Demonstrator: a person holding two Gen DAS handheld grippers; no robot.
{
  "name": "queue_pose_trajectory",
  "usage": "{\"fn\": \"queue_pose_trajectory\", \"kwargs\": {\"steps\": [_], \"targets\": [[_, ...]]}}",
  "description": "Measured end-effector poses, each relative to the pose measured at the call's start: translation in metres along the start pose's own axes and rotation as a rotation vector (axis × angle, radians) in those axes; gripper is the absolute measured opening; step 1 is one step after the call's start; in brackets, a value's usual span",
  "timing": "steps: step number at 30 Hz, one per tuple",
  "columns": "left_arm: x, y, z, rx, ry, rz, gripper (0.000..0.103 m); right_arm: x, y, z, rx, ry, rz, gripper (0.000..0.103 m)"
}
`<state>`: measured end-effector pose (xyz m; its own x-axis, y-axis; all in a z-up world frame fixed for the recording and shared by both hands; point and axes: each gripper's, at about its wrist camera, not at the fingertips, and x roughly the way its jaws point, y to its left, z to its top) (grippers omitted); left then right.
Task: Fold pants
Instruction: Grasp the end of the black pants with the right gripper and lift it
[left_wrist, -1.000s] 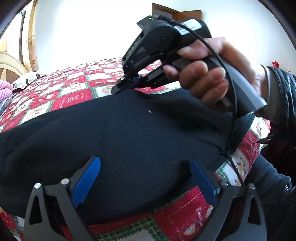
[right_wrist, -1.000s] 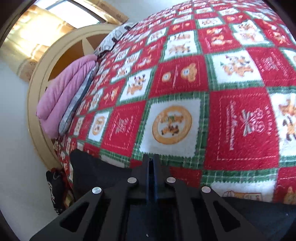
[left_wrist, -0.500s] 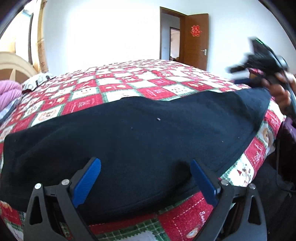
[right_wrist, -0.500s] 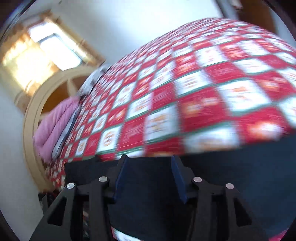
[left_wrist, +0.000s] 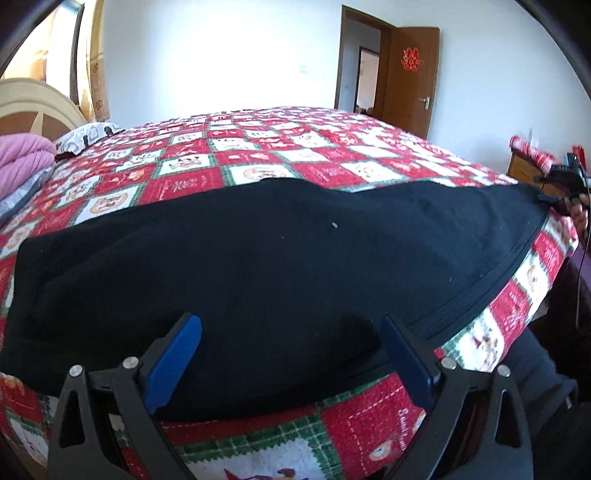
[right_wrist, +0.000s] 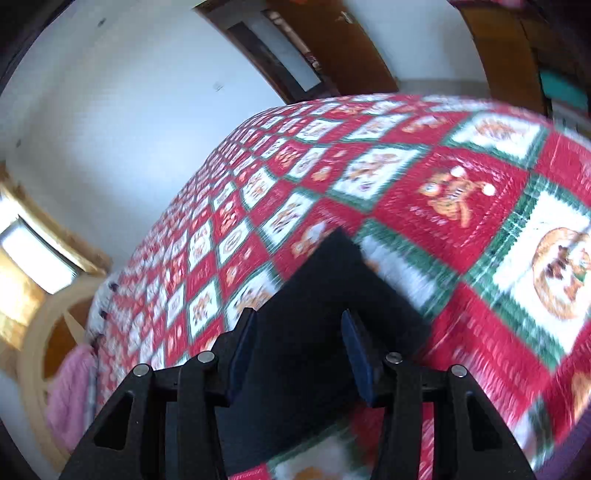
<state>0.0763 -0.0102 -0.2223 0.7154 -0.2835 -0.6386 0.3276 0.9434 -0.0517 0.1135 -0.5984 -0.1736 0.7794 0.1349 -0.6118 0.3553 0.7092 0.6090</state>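
Pants (left_wrist: 280, 254) lie flat on the quilt (left_wrist: 258, 155) — both grippers' jaws apart, seemingly gripping nothing.

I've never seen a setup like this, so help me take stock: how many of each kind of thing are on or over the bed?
Black pants: 1
Handheld grippers, left gripper and right gripper: 2
Patchwork quilt: 1
Pink blanket: 1
Patterned pillow: 1
Total: 6

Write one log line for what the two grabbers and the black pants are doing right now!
pants: flat on quilt | left gripper: open, over near edge | right gripper: open, at far end
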Motion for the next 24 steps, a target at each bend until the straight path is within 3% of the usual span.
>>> {"fn": "queue_pose_trajectory", "kwargs": {"steps": [2,5,9,14,19,24], "targets": [[-0.002,-0.004,0.000,0.025,0.007,0.020,0.100,0.001,-0.008,0.003,0.024,-0.012,0.052,0.049],[-0.007,-0.003,0.000,0.022,-0.003,0.028,0.100,-0.010,0.004,0.003,-0.002,-0.016,0.045,0.049],[-0.011,0.000,-0.001,0.006,0.001,0.036,0.100,-0.045,0.010,0.002,-0.060,-0.095,-0.044,0.049],[-0.015,0.005,-0.001,-0.008,-0.011,0.052,0.100,-0.062,-0.013,0.006,-0.035,-0.123,-0.138,0.049],[-0.010,0.012,-0.004,-0.030,-0.005,0.062,0.100,-0.050,-0.032,0.004,0.007,-0.107,-0.082,0.049],[-0.007,0.013,-0.007,-0.035,-0.001,0.062,0.100,-0.035,-0.024,-0.005,-0.053,-0.134,-0.102,0.050]]}}
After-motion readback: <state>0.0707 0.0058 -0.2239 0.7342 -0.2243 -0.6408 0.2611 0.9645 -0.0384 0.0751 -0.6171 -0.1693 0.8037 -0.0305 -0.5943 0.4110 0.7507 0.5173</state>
